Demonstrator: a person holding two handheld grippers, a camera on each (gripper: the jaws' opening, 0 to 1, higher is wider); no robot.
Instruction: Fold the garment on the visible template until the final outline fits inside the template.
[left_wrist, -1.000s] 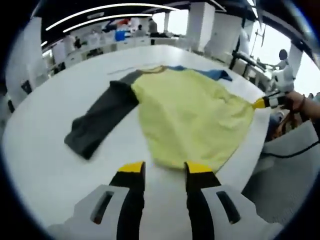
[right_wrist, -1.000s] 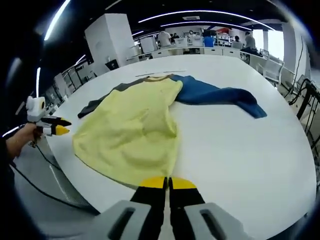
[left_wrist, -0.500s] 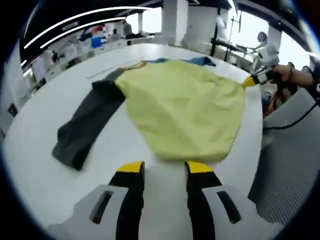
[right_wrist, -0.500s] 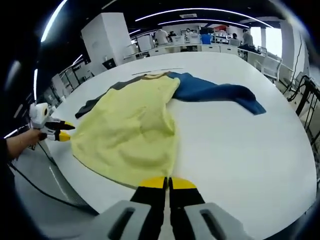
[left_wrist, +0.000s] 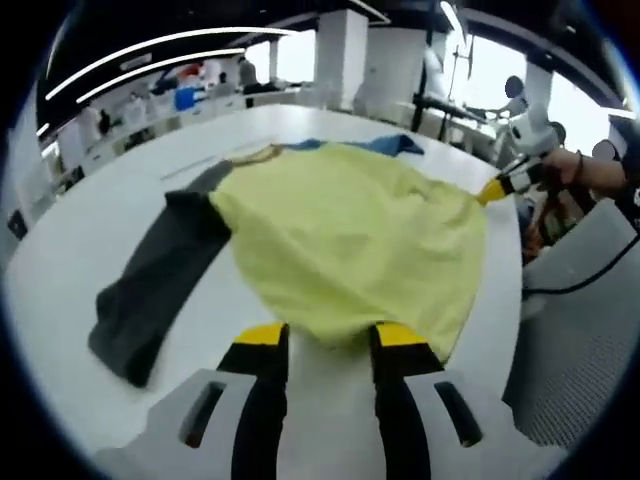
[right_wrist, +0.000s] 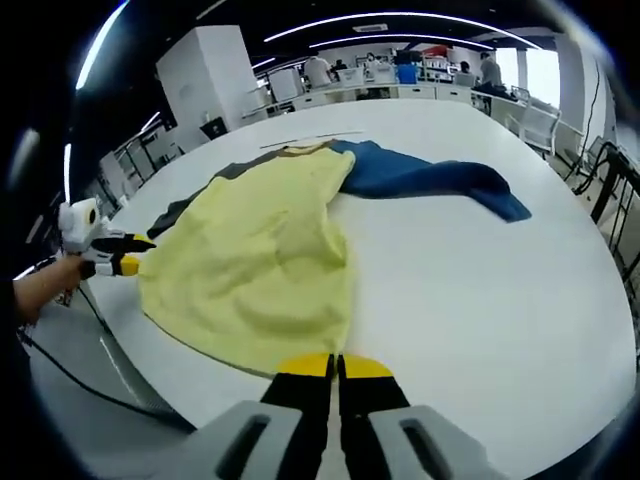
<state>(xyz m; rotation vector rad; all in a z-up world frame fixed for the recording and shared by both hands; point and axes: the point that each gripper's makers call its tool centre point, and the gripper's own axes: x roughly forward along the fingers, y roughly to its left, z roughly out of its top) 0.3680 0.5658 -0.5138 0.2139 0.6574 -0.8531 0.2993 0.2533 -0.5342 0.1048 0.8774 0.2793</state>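
A yellow garment (left_wrist: 350, 240) lies spread on the white desk (left_wrist: 60, 260), its body facing up, with 1 dark grey sleeve (left_wrist: 150, 290) stretched out to the left and 1 blue sleeve (right_wrist: 430, 180) running off to the far right. In the left gripper view, the left gripper (left_wrist: 325, 335) hovers at the near hem, its 2 yellow-tipped jaws apart with the hem's edge lying between them; I cannot tell whether they touch the cloth. In the right gripper view, the right gripper (right_wrist: 335, 367) sits at the near edge of the yellow fabric with its jaws pressed together, and whether cloth is pinched between them cannot be made out. A hand (right_wrist: 40, 285) carries the left gripper just beside the garment's left edge. Far behind, people stand among white workbenches (right_wrist: 380, 95).
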